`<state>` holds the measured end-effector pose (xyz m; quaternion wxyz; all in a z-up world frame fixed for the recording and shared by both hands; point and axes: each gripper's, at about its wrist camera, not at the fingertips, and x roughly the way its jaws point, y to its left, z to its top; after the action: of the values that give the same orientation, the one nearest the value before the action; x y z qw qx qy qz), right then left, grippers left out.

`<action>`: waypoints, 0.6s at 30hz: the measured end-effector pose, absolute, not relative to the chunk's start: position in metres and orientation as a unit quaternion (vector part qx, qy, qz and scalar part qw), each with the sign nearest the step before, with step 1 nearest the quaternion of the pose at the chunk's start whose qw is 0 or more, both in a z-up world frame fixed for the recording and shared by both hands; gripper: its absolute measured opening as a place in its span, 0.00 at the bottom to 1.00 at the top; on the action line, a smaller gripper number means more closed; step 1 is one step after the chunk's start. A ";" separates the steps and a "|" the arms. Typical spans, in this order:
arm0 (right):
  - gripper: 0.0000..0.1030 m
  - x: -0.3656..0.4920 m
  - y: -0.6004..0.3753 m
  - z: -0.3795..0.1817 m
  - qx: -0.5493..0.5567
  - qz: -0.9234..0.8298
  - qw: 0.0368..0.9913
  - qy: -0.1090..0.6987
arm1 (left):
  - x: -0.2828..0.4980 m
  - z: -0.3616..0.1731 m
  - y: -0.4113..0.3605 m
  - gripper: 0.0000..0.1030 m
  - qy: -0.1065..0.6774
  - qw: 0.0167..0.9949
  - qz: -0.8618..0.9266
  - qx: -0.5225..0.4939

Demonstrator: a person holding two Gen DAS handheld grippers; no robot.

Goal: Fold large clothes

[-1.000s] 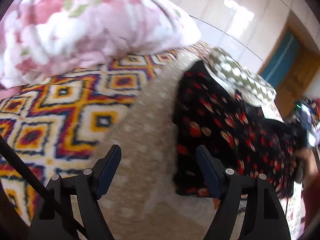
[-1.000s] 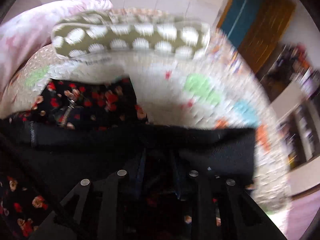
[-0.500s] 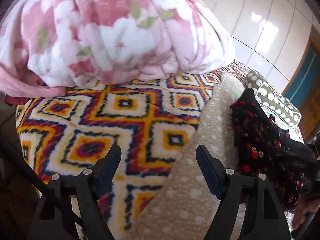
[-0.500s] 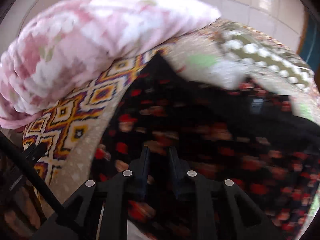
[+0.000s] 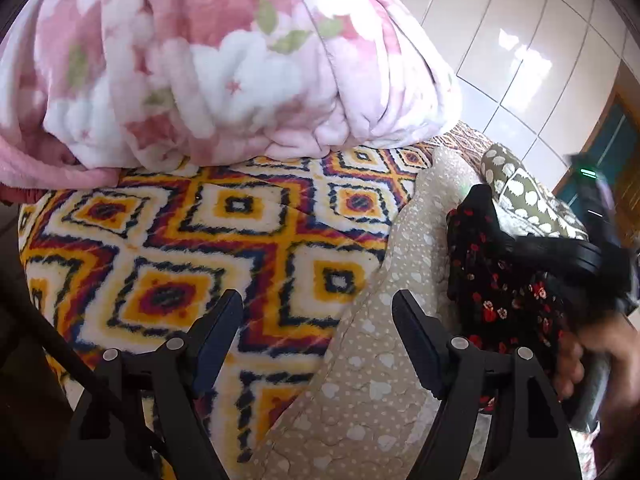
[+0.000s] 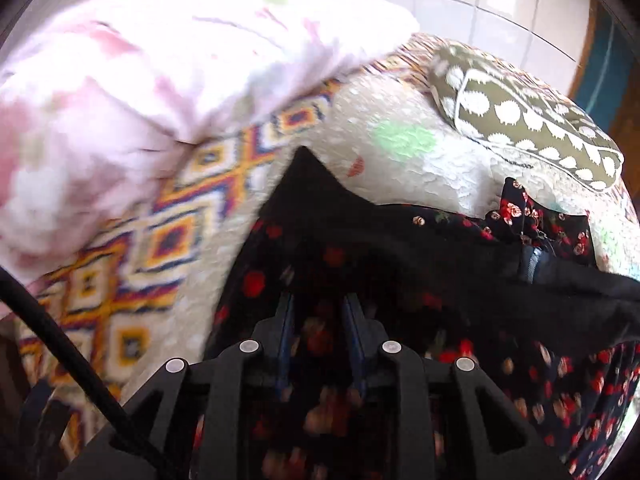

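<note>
A black garment with red flowers (image 5: 500,292) lies on the beige quilted cover (image 5: 372,380) of a bed. My left gripper (image 5: 318,312) is open and holds nothing. It hovers left of the garment, over the seam between the quilt and a patterned blanket (image 5: 200,240). In the right wrist view my right gripper (image 6: 318,304) sits low on the garment (image 6: 500,360). Cloth is pinched between its narrow jaws, which are opening a little. A black fold runs from its fingertips off to the right. A person's hand (image 5: 596,356) holds that gripper.
A bulky pink flowered blanket (image 5: 224,60) is heaped at the back left on the orange diamond blanket. An olive pillow with white spots (image 6: 520,120) lies behind the garment. White wall tiles and a wooden door stand beyond the bed.
The left view has swung left, off the garment and onto the patterned blanket. My right gripper has carried the black hem leftwards across the garment, towards the pink blanket.
</note>
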<state>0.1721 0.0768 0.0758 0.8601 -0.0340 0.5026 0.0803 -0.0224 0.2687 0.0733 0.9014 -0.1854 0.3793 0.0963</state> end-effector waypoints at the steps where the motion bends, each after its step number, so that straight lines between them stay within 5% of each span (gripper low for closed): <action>1: 0.30 0.185 0.079 0.065 -0.045 0.065 0.854 0.514 | -0.021 0.072 0.267 0.74 0.380 0.902 0.098 -0.180; 6: 0.39 0.210 0.083 0.046 -0.055 0.041 0.844 0.532 | -0.014 0.069 0.266 0.74 0.385 0.899 0.097 -0.185; 12: 0.51 0.164 0.042 0.093 -0.010 0.078 0.864 0.497 | -0.015 0.072 0.253 0.74 0.385 0.902 0.083 -0.178; 18: 0.51 0.112 -0.069 0.098 -0.022 -0.012 0.878 0.477 | -0.016 0.074 0.219 0.74 0.389 0.906 0.048 -0.158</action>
<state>0.1116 -0.0686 0.0984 0.8783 -0.0219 0.4775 -0.0123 -0.0156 0.2194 0.0741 0.9064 -0.1582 0.3886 0.0479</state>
